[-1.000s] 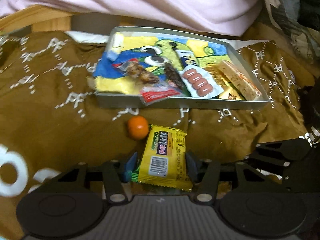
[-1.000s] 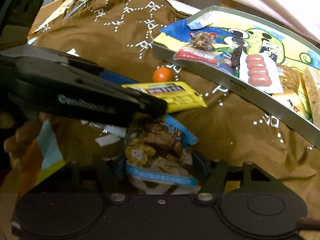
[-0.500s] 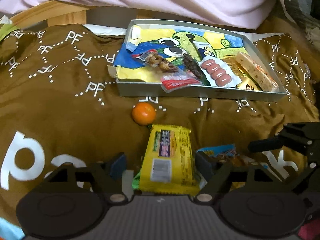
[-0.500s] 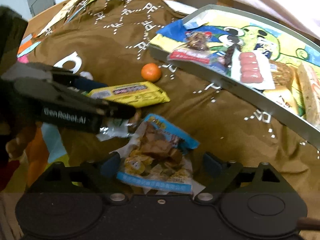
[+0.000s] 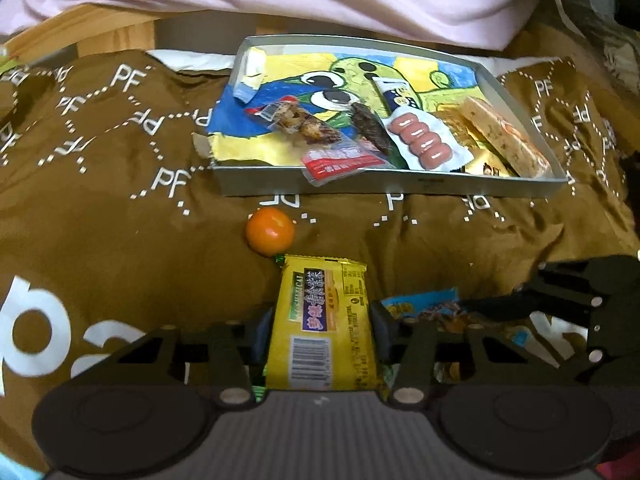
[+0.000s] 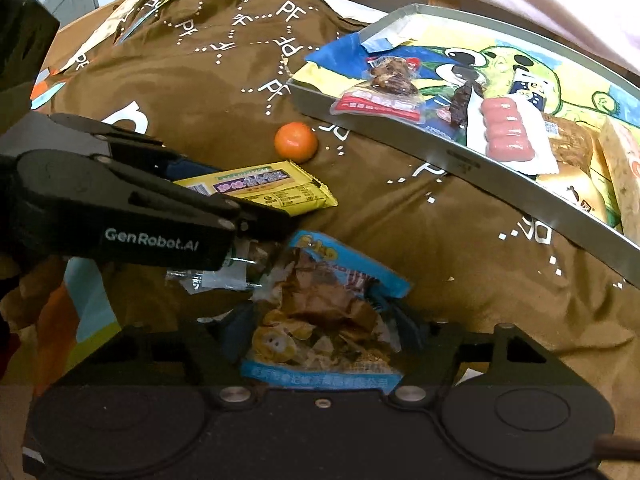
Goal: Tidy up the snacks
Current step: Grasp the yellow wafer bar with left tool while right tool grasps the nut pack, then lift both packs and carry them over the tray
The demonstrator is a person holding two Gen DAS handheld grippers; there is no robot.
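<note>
Yellow crinkly foil is wrapping the flat rectangular snack packet (image 5: 326, 332) that is lying lengthwise between the jaws of the left gripper (image 5: 322, 332). Those jaws have just been closing, and their blue pads are now pressing on the packet's two long edges, grasping it. It is resting on the brown printed cloth (image 5: 120, 216), just short of the small round orange fruit (image 5: 270, 231) and near the shallow grey metal tray (image 5: 400, 190) that is already holding several snacks. Beside it, the right gripper (image 6: 320, 330) is straddling the crumpled blue-edged plastic snack bag (image 6: 324, 320); its jaws have also been closing, and they are squeezing the bag's sides. Both packs are looking light and soft, so they are likely yielding and sagging when lifted. The foil is probably slippery, so gripping across the middle of the packet's width, as now, seems soundest. The bag is likely holding brittle pieces, so a gentle pinch at its waist is looking wisest.
</note>
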